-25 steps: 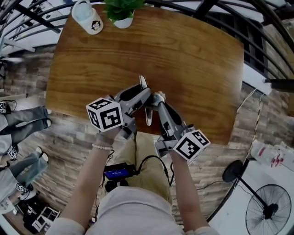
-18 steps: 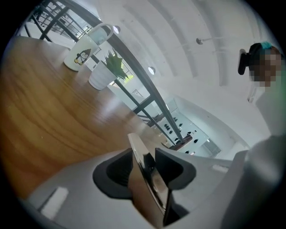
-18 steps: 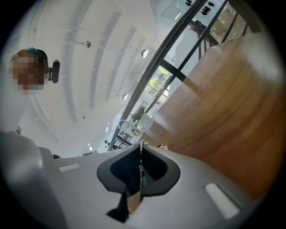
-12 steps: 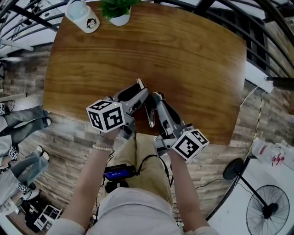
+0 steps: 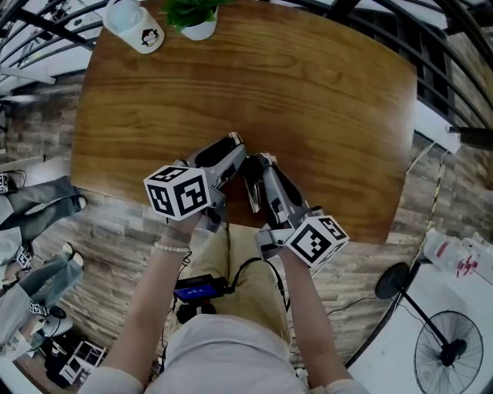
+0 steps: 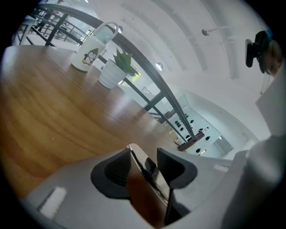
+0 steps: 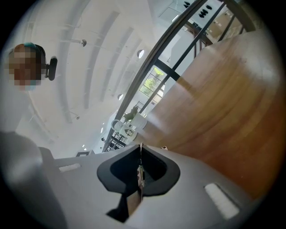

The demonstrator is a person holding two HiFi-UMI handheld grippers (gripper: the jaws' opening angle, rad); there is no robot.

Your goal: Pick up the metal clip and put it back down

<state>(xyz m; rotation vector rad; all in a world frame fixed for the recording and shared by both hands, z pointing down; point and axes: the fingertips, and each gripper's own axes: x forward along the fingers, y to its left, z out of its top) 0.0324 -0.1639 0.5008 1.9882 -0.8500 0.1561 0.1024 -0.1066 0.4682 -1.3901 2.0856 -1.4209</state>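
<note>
Two hand-held grippers a touch lower than a second ago, metal clip (image 6: 144,176) riding down with them. Left hand-held gripper (image 5: 232,143) clamped on clip's flat polished leaves; right hand-held gripper (image 5: 262,160) pinched nearly together on its thin edge. Clip long, narrow, mirror-bright, reflecting brown of table (image 5: 308,92), held over glossy wood-grain top by near edge. White mug (image 5: 135,27) with cartoon print and potted plant (image 5: 196,19) at far edge.

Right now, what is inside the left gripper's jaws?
The left gripper holds the clip upright between its jaws. The clip's lower end sinks into the dark gap of the gripper's body and cannot be seen.
</note>
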